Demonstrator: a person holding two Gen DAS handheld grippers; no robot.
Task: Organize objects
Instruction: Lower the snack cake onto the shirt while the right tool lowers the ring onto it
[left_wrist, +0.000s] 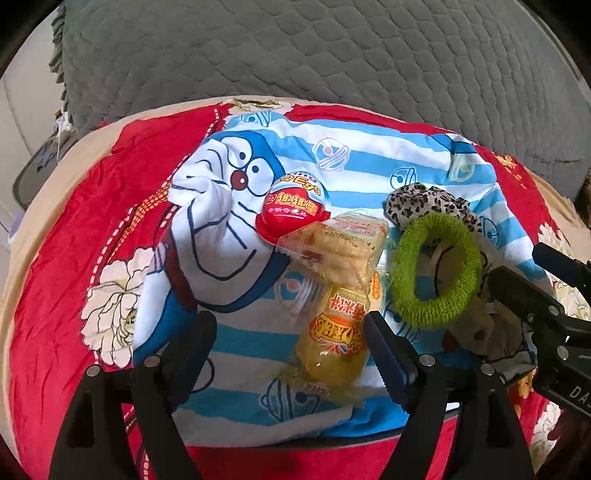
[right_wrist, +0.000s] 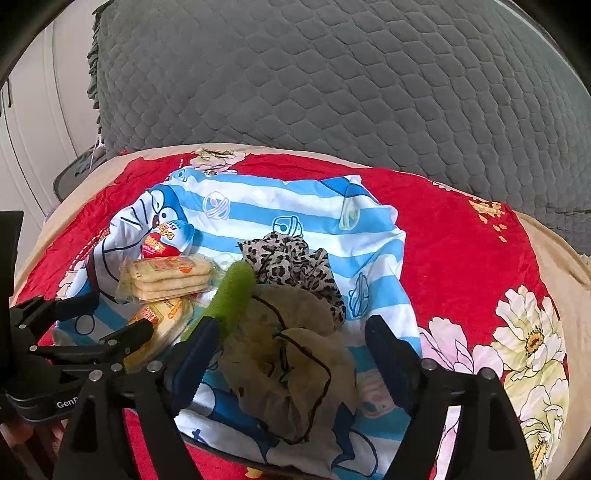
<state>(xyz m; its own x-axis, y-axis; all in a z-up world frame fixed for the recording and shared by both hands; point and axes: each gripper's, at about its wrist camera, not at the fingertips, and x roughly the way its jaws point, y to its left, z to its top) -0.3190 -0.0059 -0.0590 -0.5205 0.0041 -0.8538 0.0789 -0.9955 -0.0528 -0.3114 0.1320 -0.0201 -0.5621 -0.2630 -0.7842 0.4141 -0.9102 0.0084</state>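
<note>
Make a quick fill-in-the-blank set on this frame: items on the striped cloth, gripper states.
1. The fuzzy hair ring is ____ in colour.
2. The scrunchie beyond the ring has a ____ print.
3. The egg-shaped toy pack has a ____ lower half.
4. The left hand-held gripper and the right hand-held gripper both have jaws standing ____.

Missing words: green; leopard; red; open

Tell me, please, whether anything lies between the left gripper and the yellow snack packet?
Nothing visible does. The left gripper is open, and the yellow snack packet lies uncovered on the striped cloth between its fingers, close to the right one.
</note>
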